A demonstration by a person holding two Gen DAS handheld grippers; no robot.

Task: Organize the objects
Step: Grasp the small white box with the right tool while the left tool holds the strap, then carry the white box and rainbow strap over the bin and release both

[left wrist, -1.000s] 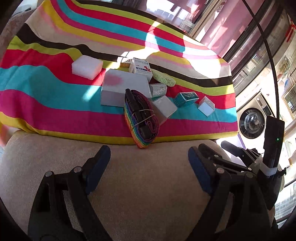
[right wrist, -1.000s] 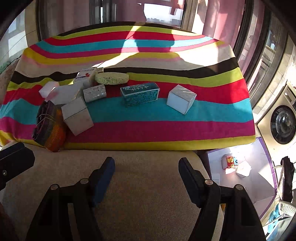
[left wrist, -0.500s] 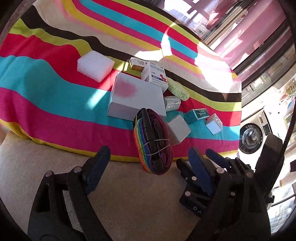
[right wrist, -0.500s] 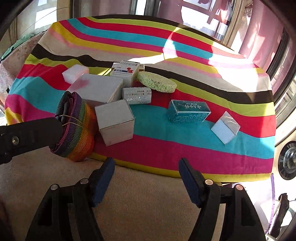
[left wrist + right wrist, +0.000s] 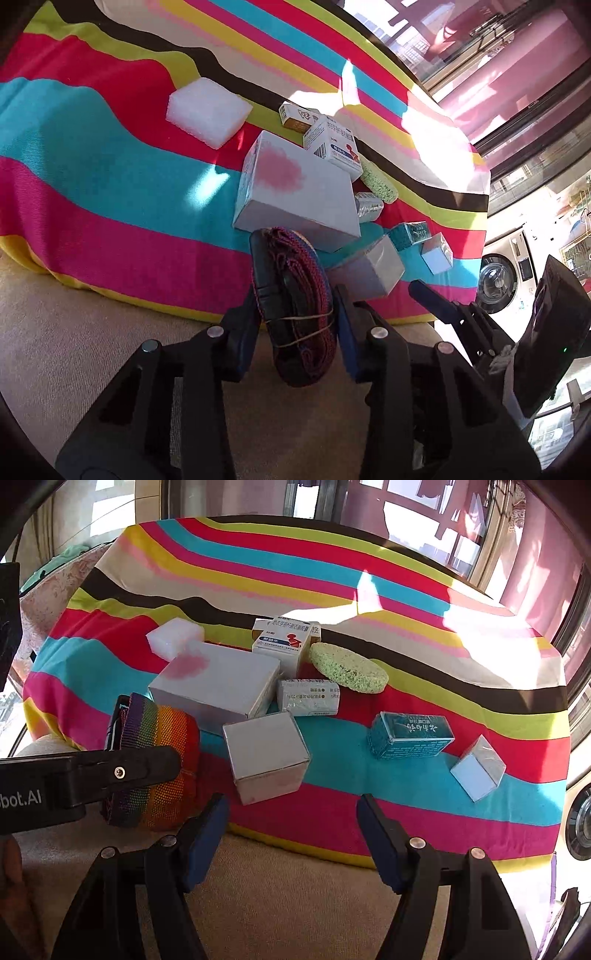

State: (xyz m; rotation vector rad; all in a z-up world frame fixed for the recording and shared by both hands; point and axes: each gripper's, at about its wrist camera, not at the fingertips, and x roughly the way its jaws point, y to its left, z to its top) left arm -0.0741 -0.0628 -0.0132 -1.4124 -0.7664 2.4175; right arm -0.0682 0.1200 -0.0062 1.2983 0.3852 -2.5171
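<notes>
The left gripper [image 5: 295, 325] is clamped on a rolled rainbow strap [image 5: 295, 295], its blue pads [image 5: 345, 332] pressing both sides of the bundle, which a thin elastic band holds together. The strap sits at the near edge of a striped cloth [image 5: 92, 177], where the cloth meets a beige cushion [image 5: 74, 350]. Seen from the right wrist, the left gripper's black finger crosses the strap [image 5: 159, 760] from the left.

The right gripper [image 5: 291, 834] hangs with its jaws wide apart and nothing between them, above the cushion's [image 5: 288, 904] edge and just short of a grey cube box [image 5: 266, 760].

On the cloth [image 5: 406, 812] behind the strap lies a large grey box [image 5: 218, 683] with a pink blotch on its lid. A white foam block [image 5: 173, 638] sits at its far left corner. A white medicine carton [image 5: 284, 642] stands at the box's far right corner, and a green sponge disc [image 5: 347, 668] lies just beside the carton. A small wrapped packet [image 5: 308, 698] rests between the large box and the disc. Further right lie a teal box [image 5: 410, 734] and, near the cloth's right end, a small pale box [image 5: 478, 768], tilted. From the left wrist a small yellow-and-white carton [image 5: 295, 118] shows behind the medicine carton [image 5: 336, 144].

Sunlight falls across the far stripes. A washing machine [image 5: 502, 273] stands on the floor beyond the cloth's right end.
</notes>
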